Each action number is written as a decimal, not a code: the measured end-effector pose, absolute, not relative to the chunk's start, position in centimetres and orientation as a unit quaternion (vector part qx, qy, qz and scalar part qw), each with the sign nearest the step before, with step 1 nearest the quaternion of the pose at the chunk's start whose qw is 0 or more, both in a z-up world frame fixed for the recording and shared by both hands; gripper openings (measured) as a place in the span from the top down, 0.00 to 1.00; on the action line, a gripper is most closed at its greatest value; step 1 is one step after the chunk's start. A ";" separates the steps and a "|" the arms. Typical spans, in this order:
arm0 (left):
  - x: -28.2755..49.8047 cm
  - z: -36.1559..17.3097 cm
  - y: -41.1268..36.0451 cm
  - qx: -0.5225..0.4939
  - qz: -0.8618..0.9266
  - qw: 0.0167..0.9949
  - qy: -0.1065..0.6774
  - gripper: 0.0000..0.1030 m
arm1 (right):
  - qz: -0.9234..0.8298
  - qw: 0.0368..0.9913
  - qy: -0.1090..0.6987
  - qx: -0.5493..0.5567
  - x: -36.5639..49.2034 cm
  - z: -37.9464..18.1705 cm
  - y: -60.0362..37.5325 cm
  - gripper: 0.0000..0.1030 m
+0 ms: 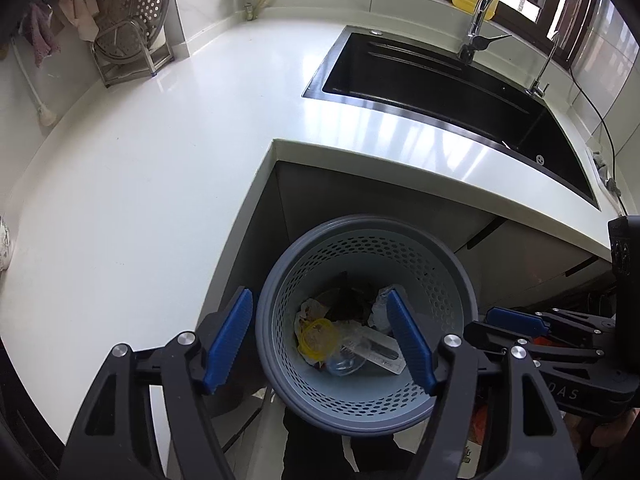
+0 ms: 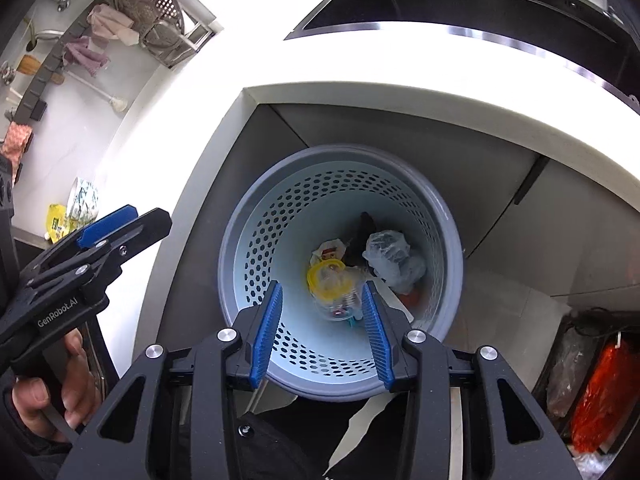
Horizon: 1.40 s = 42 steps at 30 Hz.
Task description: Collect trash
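A grey perforated trash basket (image 1: 460,276) stands on the floor below the white counter corner; it also shows in the right wrist view (image 2: 248,216). Inside lie a yellow ring-shaped wrapper (image 1: 318,338) (image 2: 324,276), a crumpled clear plastic bag (image 2: 390,256) (image 1: 380,312) and other scraps. My left gripper (image 1: 320,340) is open and empty above the basket's mouth. My right gripper (image 2: 322,312) is open and empty, also above the basket. The right gripper shows from the side in the left wrist view (image 1: 516,318); the left gripper shows in the right wrist view (image 2: 116,222).
The white counter (image 1: 140,184) wraps around the basket. A black sink (image 1: 440,92) with a chrome faucet (image 1: 484,12) lies beyond. A dish rack (image 1: 128,28) stands at the back left. Red and clear bags (image 2: 596,392) sit on the floor to the right.
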<state>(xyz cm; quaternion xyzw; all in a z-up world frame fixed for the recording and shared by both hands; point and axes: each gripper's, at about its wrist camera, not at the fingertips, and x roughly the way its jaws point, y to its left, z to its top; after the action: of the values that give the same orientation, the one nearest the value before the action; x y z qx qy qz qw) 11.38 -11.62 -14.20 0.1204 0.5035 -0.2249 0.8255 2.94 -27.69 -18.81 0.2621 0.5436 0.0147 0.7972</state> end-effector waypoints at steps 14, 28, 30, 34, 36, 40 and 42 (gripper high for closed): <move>9.9 -11.2 -10.7 0.111 -0.207 0.838 0.493 0.23 | -0.021 0.821 0.533 0.206 2.0 -15.2 -27.1 0.46; 8.9 -9.8 -10.2 0.114 -0.202 0.845 0.482 0.20 | -0.020 0.831 0.521 0.193 1.3 -13.6 -26.9 0.43; 8.9 -9.7 -10.1 0.114 -0.201 0.846 0.481 0.20 | -0.020 0.832 0.521 0.191 1.3 -13.5 -26.9 0.43; 8.7 -9.5 -10.0 0.114 -0.200 0.847 0.480 0.18 | -0.021 0.832 0.520 0.191 1.1 -13.4 -26.8 0.43; 8.6 -9.3 -9.8 0.115 -0.201 0.848 0.478 0.16 | -0.022 0.833 0.518 0.192 0.9 -13.3 -26.8 0.43; 8.5 -9.1 -9.8 0.117 -0.200 0.849 0.474 0.13 | -0.026 0.835 0.516 0.191 0.8 -13.1 -26.9 0.43; 8.5 -9.0 -9.8 0.119 -0.201 0.850 0.473 0.11 | -0.028 0.835 0.515 0.192 0.7 -13.1 -27.0 0.42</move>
<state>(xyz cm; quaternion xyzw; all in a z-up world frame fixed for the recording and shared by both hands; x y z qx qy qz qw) 8.46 -9.78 -9.04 0.1188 0.4731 -0.2007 0.8496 0.71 -26.97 -13.07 0.1920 0.5154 -0.0275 0.8347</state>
